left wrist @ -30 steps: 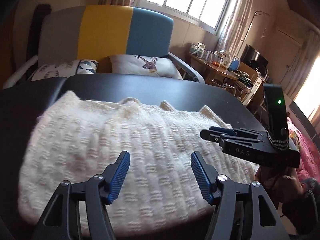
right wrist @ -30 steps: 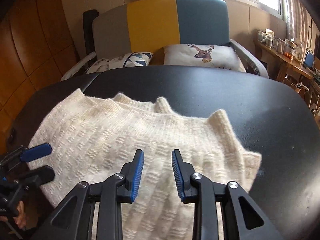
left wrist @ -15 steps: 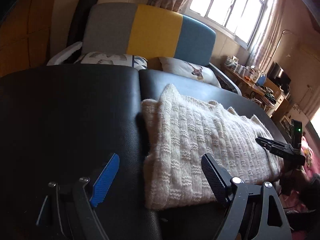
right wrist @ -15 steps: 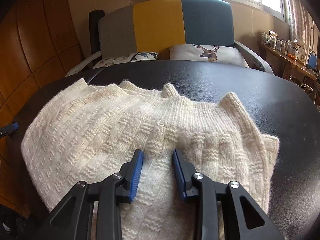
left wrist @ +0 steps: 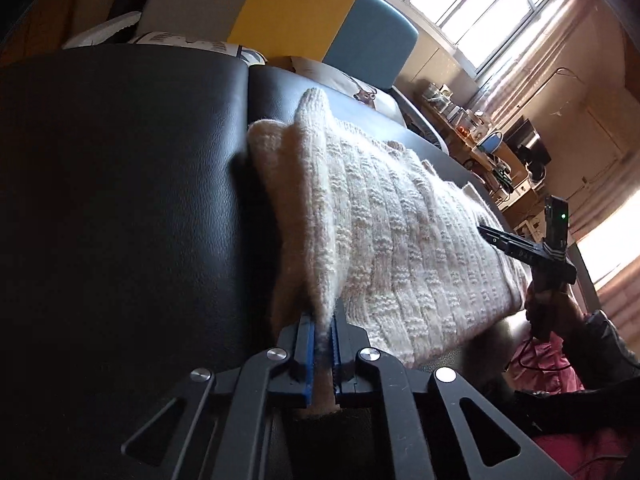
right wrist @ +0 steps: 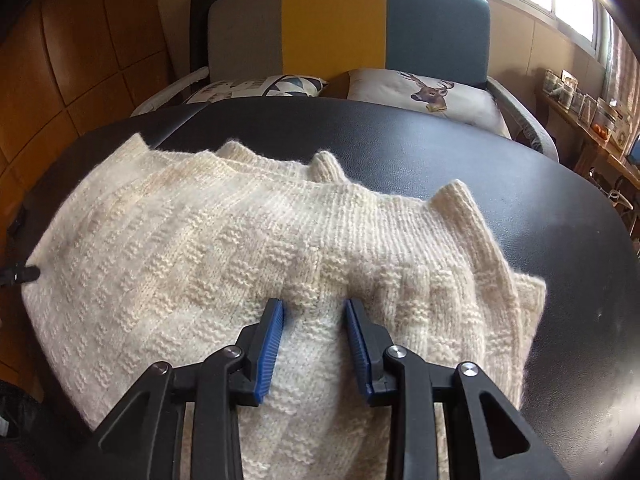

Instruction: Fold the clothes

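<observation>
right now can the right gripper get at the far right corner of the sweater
Probably yes. The right gripper sits open over the cream sweater, and the raised corner lies ahead to its right with only knit and bare black table between.

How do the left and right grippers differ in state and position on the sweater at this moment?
The left gripper is shut, pinching the cream sweater at its edge, while the right gripper is open with knit showing between its fingers. The left sits at the sweater's end beside bare black table; the right sits over the sweater's middle. Both have blue-padded black fingers.
</observation>
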`<state>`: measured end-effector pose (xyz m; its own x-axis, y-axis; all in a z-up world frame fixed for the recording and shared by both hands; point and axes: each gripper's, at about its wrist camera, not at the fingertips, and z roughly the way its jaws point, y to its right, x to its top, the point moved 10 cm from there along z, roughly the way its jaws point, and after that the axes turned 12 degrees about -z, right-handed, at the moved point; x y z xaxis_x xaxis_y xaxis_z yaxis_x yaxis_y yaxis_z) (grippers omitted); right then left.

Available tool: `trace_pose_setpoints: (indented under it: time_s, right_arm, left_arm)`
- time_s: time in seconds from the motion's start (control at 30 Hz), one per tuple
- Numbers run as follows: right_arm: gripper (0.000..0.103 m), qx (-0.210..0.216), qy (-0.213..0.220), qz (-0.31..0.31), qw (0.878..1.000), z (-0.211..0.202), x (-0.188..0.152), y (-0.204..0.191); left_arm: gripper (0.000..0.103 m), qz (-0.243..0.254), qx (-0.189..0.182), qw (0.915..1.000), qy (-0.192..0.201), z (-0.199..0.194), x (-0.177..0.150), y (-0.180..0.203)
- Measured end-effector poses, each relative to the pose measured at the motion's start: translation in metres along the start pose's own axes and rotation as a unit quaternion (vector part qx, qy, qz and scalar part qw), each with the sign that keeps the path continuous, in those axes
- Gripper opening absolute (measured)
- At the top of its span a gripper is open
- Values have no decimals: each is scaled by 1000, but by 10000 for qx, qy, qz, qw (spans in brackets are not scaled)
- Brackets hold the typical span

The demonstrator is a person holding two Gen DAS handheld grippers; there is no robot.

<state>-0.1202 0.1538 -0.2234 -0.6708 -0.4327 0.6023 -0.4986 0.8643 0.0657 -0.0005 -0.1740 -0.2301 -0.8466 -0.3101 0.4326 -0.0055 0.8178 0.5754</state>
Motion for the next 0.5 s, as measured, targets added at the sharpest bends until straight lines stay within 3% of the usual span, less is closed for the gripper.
trace_pose_setpoints:
  time_s: [0.07,0.13,0.17,0.23,0.5]
  right_arm:
    - [32,-73,-3,-103,9999,0,1,-2]
    - [33,-114,-17,-153,9998,-1,2,-3]
    - [33,-132,-25,-172,9998,-1,3,-4]
    - [33,-117,-103,-101,9998,-2,5,-4]
    - [33,80,92,-52,9999,-15,29,-10]
  left_arm:
    - [11,55,-3,9998,198,-10,3,7]
    - [23,10,-167,9992,369,-18,18,13]
    - [35,27,-90,9988,472,-19,28,11]
    - [43,75,11,9982,602,-14,51,7]
    - [41,-23,-80,10000,-52,44,90,0]
